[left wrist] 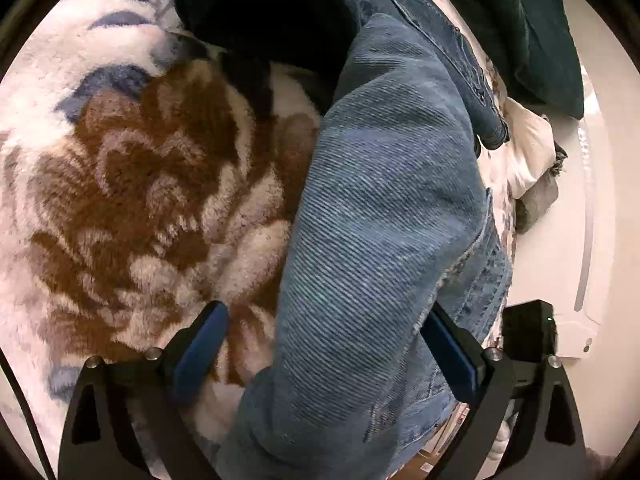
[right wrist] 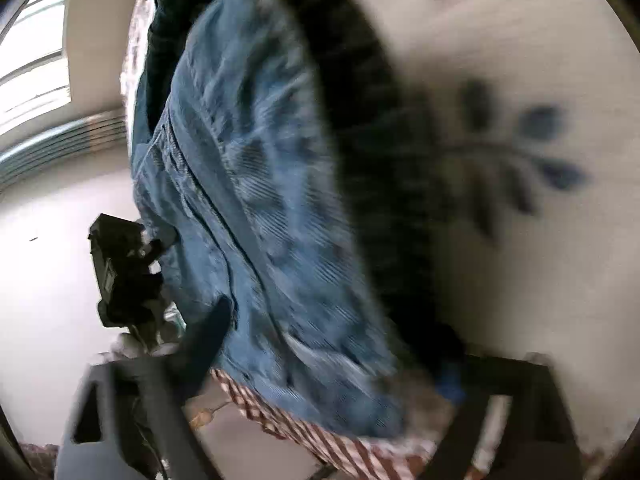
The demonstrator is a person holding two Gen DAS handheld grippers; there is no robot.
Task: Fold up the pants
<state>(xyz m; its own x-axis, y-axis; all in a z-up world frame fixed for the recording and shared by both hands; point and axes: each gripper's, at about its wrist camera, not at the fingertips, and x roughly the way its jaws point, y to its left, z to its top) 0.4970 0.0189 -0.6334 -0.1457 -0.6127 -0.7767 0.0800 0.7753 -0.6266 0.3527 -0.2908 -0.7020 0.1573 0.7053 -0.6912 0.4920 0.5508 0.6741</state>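
The blue jeans lie stretched across a fleece blanket with a brown flower print. In the left wrist view my left gripper stands open, its blue pads far apart; a denim leg runs between them close to the right-hand pad. The right wrist view is blurred. There the jeans pass between the spread fingers of my right gripper, which is open too, over a pale blanket with a dark blue leaf print.
A black fleece garment and a dark green one lie beyond the jeans. A red-and-white checked cloth shows under the denim. A black device sits left of the jeans, over a pale floor.
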